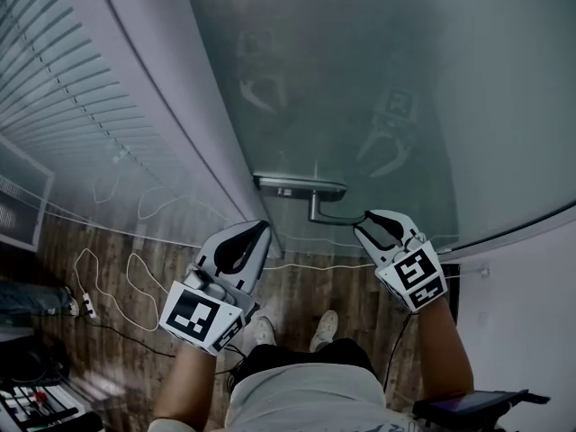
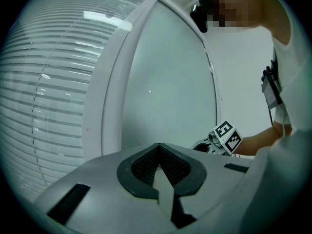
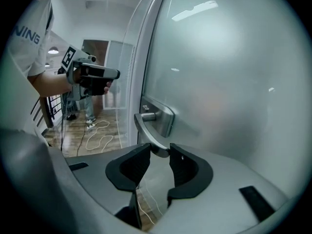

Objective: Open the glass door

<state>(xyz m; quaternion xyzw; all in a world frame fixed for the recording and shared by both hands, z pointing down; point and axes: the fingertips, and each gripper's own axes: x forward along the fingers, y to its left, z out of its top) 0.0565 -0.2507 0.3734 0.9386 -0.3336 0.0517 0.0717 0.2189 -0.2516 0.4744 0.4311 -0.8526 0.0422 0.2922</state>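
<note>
**Glass door handle sitting between your right gripper's jaws**

Glass door is filling the head view from 11 o'clock round to 3 o'clock, its frosted pane facing you and faintly mirroring both grippers. Its door handle is sitting near the middle of that view, a metal lever running toward 3 o'clock from a flat plate at the door's edge.

You are holding the right gripper at the lever's free end, at 4 o'clock from the plate. In the right gripper view the jaws are standing a little apart, and the rounded end of the door handle is filling the gap between their tips, touching both. The right gripper is gripping only the lever's end; the wider space between the pads behind it is showing only floor.

You are keeping the left gripper at 7 o'clock from the handle, beside the door's edge and apart from the lever. In its own view the left gripper is showing its jaws meeting at the tips with nothing between them.

A white frame is running along the door at 10 o'clock, with blinds beyond it. At 6 o'clock the wooden floor is showing, with a white cable looping across it toward 8 o'clock.
</note>
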